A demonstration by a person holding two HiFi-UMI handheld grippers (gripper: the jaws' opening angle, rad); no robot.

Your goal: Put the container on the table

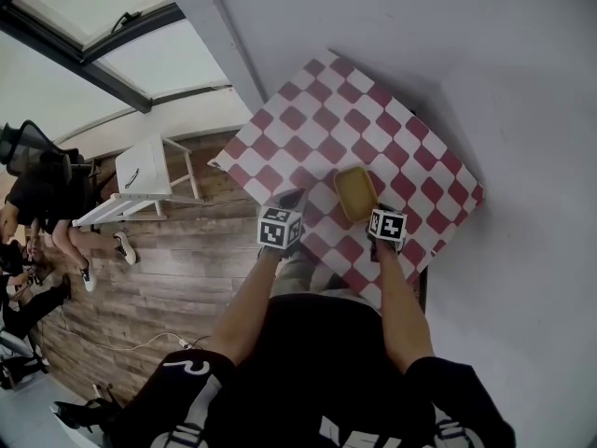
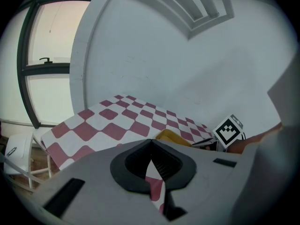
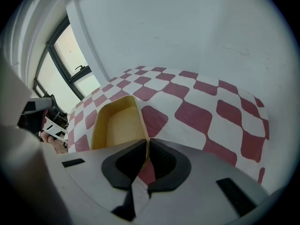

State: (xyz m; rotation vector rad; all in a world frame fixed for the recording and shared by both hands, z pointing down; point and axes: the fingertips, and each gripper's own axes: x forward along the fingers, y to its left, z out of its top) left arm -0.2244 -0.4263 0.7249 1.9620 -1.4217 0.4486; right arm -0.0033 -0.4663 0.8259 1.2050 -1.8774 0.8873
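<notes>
- Black sleeves (image 1: 438,381) lie nearest, and their white print is too cut off to read.
- Two bare forearms (image 1: 254,297) reach forward and down, each hand carrying a cube (image 1: 280,227) with black-and-white square markers.
- The left grey tool (image 2: 150,142) has its jaws closed tip to tip with nothing between them, above the desk's near part.
- The right grey tool (image 3: 146,146) tilts down more steeply and clamps the near wall of the yellow open rectangular container (image 3: 115,123).
- That container lies low on the red-and-white checked desk (image 1: 317,110), near its front edge and between the tools. Contact with the cloth cannot be told.
- A white wall (image 1: 420,26) stands behind.
</notes>
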